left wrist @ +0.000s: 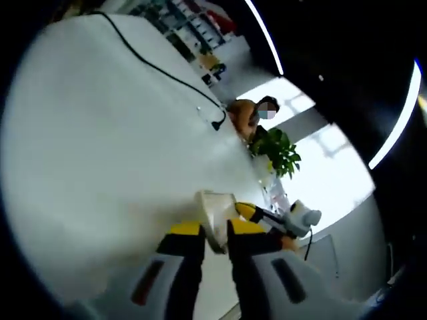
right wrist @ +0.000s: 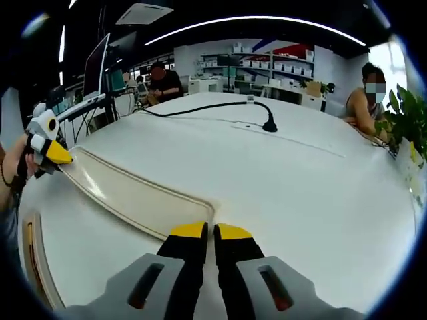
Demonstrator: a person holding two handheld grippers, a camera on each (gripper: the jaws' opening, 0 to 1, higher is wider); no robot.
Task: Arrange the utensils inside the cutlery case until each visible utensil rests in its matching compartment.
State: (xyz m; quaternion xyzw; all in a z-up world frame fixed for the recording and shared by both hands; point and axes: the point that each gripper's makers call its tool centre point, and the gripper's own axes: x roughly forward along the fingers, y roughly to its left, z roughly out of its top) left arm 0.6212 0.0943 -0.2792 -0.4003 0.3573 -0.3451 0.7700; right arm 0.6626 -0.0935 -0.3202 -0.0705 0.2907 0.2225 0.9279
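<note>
A long, shallow cream cutlery case lies slantwise over the white table, its inside bare where it shows. My right gripper is shut on the case's near corner, the yellow-tipped jaws almost touching. At the far left end, my left gripper, held by a hand, pinches the other end. In the left gripper view, my left gripper is shut on the cream case edge, which fills the gap between its jaws. The right gripper reaches in from the right, close behind that edge.
A black cable runs across the table to a plug. A potted plant stands at the right edge. People sit beyond the table. A monitor stands far left. A tan-rimmed edge curves at lower left.
</note>
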